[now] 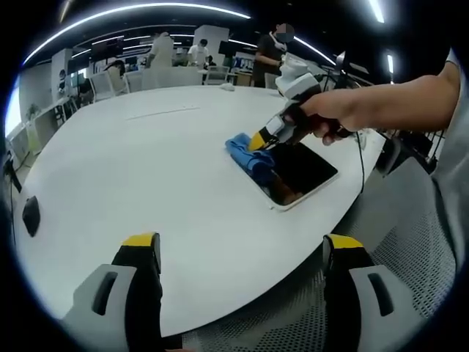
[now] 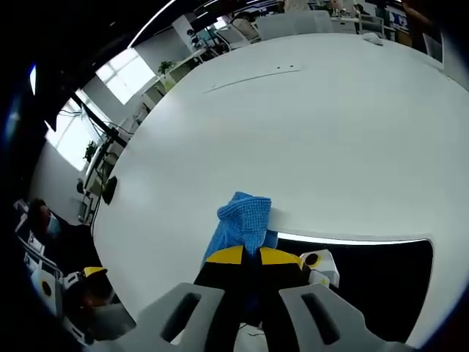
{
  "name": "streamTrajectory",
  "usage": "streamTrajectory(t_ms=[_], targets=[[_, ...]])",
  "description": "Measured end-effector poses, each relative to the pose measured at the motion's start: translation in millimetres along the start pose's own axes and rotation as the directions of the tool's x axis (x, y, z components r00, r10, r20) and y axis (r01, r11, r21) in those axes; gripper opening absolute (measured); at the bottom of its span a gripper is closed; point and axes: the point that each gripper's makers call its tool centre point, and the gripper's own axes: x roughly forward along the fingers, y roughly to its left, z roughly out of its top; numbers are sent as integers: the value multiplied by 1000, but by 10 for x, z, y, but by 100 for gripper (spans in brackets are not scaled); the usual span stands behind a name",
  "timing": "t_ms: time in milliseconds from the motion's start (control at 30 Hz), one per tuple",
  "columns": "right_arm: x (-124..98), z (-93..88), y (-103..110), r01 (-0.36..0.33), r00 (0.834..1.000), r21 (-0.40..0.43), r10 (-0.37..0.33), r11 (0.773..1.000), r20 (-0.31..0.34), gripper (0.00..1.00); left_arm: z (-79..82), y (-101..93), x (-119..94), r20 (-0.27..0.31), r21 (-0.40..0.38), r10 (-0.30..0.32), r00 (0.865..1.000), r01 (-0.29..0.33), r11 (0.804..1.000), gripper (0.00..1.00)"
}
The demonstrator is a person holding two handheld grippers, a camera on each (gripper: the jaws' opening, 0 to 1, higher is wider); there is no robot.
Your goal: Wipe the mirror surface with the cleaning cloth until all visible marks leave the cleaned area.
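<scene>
On the desk: a large white oval desk (image 1: 146, 183) carries everything; it lies in an open office with chairs and people standing well behind it.
Mirror: a dark rectangular mirror with a thin white frame (image 1: 308, 172) lies flat near the desk's near-right edge; in the right gripper view its dark glass (image 2: 366, 279) reflects the gripper above it.
Cloth: a blue textured cleaning cloth (image 1: 249, 155) sits bunched over the mirror's far-left corner, partly on the glass and partly on the desk; in the right gripper view it (image 2: 240, 222) sticks out ahead of the jaws.
Right hand-held gripper: the right hand-held gripper (image 1: 265, 136), gripped by a person's hand (image 1: 330, 117), has its yellow-tipped jaws pinched together on the cloth (image 2: 253, 257) and presses it at the mirror's corner.
Left hand-held gripper: the left hand-held gripper (image 1: 242, 249) hovers at the near desk edge, jaws spread wide, holding nothing.
Small item: a small black object (image 1: 31, 214) lies far left, well apart from the mirror.
Risk: the unheld mirror lies close to the desk edge, so a hard sideways stroke would likely slide it off.
Risk, cloth: bunched as it is, the cloth may skip marks or slip from the jaws.
</scene>
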Motion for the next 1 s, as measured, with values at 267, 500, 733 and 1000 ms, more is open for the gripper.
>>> streamTrajectory(t_ms=[267, 500, 733, 1000], targets=[[-32, 4, -178, 6, 1000, 23, -6, 1000, 8, 0, 2, -15, -4, -3, 2, 2, 1000, -2, 1000, 92], [-29, 17, -314, 14, 1000, 31, -14, 999, 10, 0, -3, -15, -3, -5, 2, 2, 1000, -2, 1000, 92], [-121, -6, -369, 26, 1000, 27, -26, 999, 4, 0, -7, -12, 1, -4, 0, -2, 1000, 2, 1000, 92], [-206, -40, -344, 37, 999, 23, -37, 999, 3, 0, 21, -48, -3, 7, -4, -12, 1000, 12, 1000, 95]])
